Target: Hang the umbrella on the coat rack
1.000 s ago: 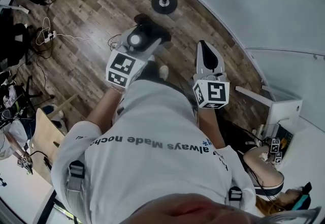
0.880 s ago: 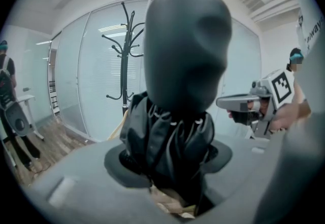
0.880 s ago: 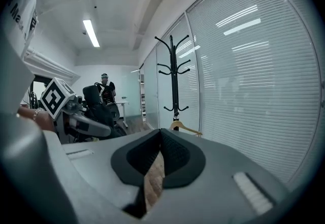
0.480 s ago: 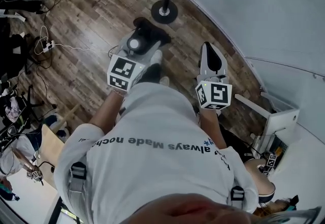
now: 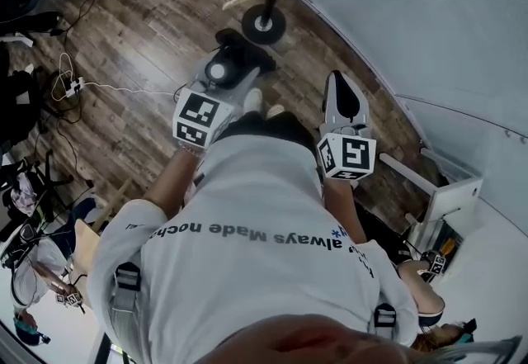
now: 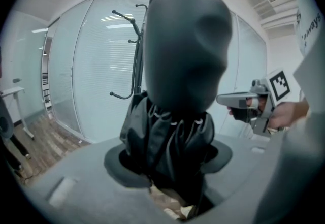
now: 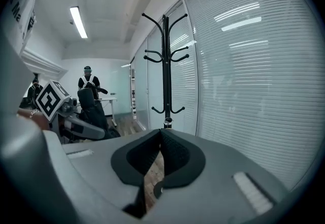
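Head view showed the left gripper (image 5: 235, 59) and right gripper (image 5: 337, 80) facing the coat rack (image 5: 265, 22). Left gripper view had jaws clamped round the folded umbrella (image 6: 172, 134), while the right gripper view showed jaws pressed together, empty. Lifting its loop squarely over a hook seemed wisest.

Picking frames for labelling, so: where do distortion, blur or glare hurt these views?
Left gripper view: fisheye, dark corners, the umbrella so close its top blurs. Right gripper view: blinds bow, ceiling light glares, coat rack sharp. Head view: wall base curves; floor evenly lit.
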Motion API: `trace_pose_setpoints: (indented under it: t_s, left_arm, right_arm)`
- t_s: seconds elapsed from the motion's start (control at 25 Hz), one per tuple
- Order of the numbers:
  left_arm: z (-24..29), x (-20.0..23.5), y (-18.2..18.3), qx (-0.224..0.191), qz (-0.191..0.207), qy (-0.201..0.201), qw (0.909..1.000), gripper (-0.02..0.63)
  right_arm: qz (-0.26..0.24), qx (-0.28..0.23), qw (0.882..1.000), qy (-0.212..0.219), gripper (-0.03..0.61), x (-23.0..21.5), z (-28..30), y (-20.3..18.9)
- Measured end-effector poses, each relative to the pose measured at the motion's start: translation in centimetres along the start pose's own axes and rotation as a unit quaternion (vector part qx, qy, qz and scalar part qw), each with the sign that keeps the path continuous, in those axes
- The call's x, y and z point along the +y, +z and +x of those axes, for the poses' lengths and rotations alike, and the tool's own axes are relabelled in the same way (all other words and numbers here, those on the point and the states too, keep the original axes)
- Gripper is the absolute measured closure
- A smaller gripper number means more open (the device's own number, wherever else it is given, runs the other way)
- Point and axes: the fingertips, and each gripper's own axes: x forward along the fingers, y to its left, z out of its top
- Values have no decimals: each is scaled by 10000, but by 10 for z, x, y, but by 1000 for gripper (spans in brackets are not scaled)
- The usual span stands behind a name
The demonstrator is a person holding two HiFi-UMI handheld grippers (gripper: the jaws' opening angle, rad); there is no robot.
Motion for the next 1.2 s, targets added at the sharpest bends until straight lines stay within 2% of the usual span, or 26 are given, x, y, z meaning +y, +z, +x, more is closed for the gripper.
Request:
trace_pose_setpoints:
  t_s: [0.16, 0.48, 0.72, 0.88, 1.2]
  left_arm:
    - [21, 6, 4, 87, -13, -53, 9999, 373]
    - [55, 13, 46, 30, 63, 19, 10000, 373]
    - [80, 26, 97, -39, 11, 224, 9997, 373]
    - [92, 37, 137, -268, -138, 428, 9986, 373]
    - [87, 74, 219, -770, -126, 696, 9945, 373]
  right_arm:
    - [10, -14, 10000, -46, 577, -17, 14, 7]
    - [30, -50, 9998, 184, 578, -53, 49, 22]
    - [-1, -74, 9987, 505, 577, -98, 89, 42]
    - [-42, -105, 9973, 731, 578, -128, 112, 53]
    - [-136, -25, 9927, 1195, 577, -143, 155, 64]
